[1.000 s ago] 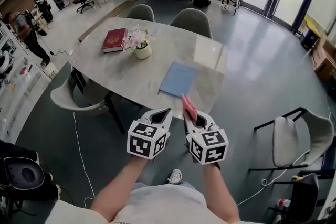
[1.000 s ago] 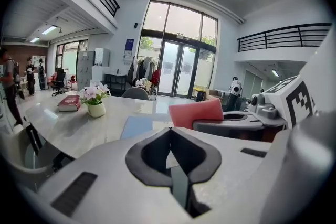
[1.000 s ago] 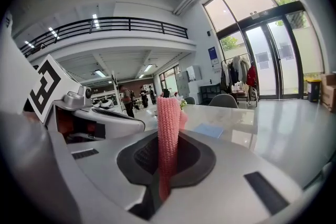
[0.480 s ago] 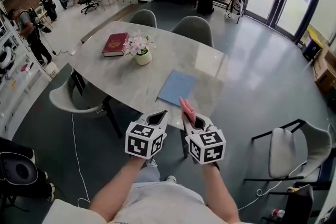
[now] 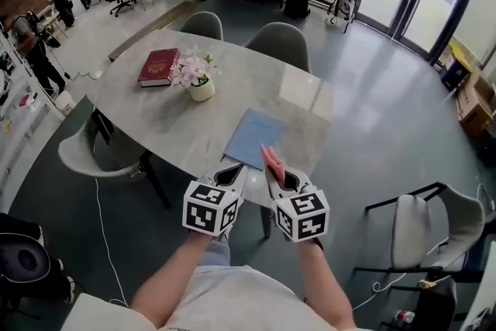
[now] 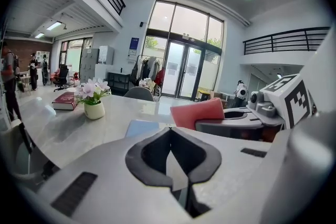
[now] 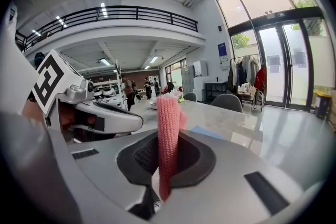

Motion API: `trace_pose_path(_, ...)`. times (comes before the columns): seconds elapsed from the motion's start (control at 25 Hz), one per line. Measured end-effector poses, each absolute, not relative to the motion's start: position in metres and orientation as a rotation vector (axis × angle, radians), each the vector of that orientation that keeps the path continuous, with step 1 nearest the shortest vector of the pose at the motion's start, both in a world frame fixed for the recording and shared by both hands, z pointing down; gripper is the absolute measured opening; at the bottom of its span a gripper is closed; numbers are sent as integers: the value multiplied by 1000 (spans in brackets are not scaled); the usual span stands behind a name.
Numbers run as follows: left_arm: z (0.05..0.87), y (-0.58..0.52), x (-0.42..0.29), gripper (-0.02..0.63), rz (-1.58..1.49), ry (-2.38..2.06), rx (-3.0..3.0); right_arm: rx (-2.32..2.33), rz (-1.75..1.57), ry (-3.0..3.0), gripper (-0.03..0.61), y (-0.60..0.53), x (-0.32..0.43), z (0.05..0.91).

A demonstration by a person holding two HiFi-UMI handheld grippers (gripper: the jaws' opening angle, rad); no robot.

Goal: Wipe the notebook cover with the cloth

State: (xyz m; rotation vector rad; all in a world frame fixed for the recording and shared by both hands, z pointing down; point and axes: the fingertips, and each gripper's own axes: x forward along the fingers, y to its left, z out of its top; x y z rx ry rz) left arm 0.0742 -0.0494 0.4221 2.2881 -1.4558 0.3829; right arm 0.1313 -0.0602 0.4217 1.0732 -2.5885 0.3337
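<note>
Cloth (image 5: 272, 160) pinched in R gripper (image 5: 271, 173) jaws; L gripper (image 5: 235, 174) jaws together, empty; notebook (image 5: 252, 137) at 12 o'clock on bench (image 5: 155, 108).

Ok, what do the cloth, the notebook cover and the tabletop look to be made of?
Cloth: pink knit or terry textile, soft-looking; ribbed loops show close up.
Notebook cover: light blue, matte, likely card or coated paper; it throws no glare.
Tabletop: grey stone-look slab, polished, since it mirrors the windows; real stone or laminate, I can't tell.
</note>
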Motion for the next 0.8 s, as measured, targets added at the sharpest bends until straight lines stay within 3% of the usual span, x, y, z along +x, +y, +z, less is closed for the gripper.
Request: trace_pose_path(0.8,468,-188,36,8,420,-1243,2334,1081,252,-2321,14,-213,111,478)
